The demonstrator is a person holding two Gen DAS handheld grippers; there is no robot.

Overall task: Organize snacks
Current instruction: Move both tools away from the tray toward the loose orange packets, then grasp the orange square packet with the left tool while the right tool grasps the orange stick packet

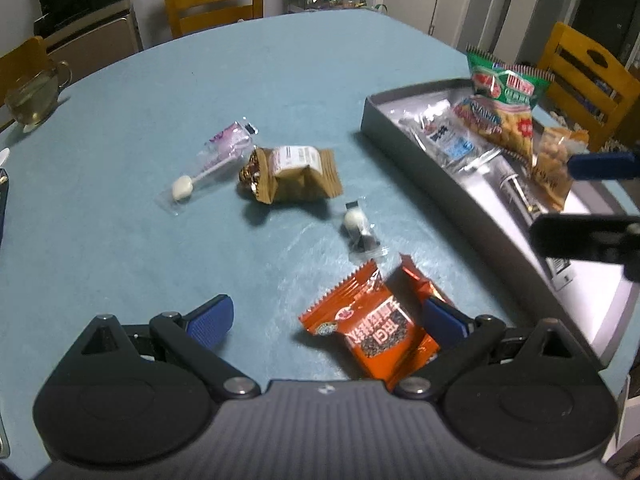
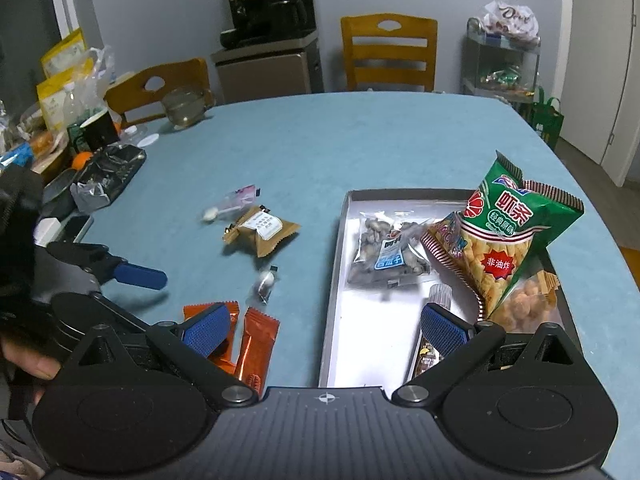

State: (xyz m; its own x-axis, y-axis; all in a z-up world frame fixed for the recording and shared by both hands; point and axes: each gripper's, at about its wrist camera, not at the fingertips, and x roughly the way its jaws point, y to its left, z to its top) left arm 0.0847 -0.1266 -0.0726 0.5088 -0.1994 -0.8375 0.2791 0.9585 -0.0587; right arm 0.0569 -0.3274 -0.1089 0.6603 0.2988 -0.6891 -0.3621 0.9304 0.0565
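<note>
My left gripper (image 1: 326, 322) is open low over the blue table, with an orange snack packet (image 1: 370, 330) lying between its fingers, nearer the right one. A second orange packet (image 1: 420, 284) lies just behind it. A brown packet (image 1: 294, 174), a pink-wrapped lollipop (image 1: 212, 160) and a small black-and-white candy (image 1: 358, 226) lie farther out. My right gripper (image 2: 326, 326) is open and empty over the near end of the grey tray (image 2: 334, 280). The tray holds a green shrimp-chip bag (image 2: 508, 232), a clear nut bag (image 2: 386, 256) and a peanut packet (image 2: 524, 308).
A glass teapot (image 1: 34, 96) stands at the far left of the table. Cups, an orange and bags crowd the table's left edge (image 2: 80, 148). Wooden chairs (image 2: 388, 52) stand around the table. A dark wrapped bar (image 2: 428, 354) lies in the tray near my right finger.
</note>
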